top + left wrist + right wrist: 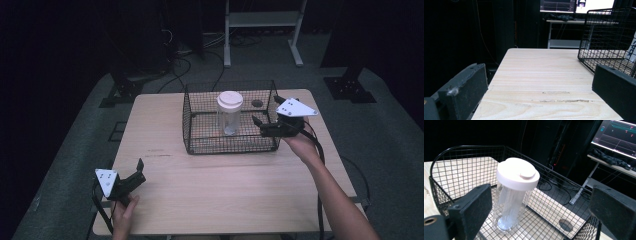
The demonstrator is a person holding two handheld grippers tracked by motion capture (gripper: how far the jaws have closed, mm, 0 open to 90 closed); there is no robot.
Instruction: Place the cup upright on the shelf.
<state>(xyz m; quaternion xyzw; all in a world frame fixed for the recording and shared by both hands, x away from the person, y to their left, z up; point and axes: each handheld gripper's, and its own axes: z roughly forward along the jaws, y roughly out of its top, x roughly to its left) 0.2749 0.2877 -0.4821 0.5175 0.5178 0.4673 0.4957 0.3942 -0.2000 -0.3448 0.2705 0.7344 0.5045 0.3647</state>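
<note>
Right gripper view showed the right gripper [541, 212] with jaws spread wide, holding nothing, aimed at the clear jar [512, 202] just ahead. It stood upright inside the wire basket [189, 125], long axis vertical, white lid up (no grasp made yet). Closing and lifting seemingly remained.

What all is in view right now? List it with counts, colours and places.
Wire basket: one, black, far middle of the table.
Clear container: one, see-through with a white lid, upright inside the basket.
Table: one, light wood.
White frame: one, on the floor beyond the table.
Monitor: one, lit, on a stand behind the table.
Left tongs: black, open, near left corner of the table.
Right tongs: black, open, at the basket's right side, facing the container.
</note>
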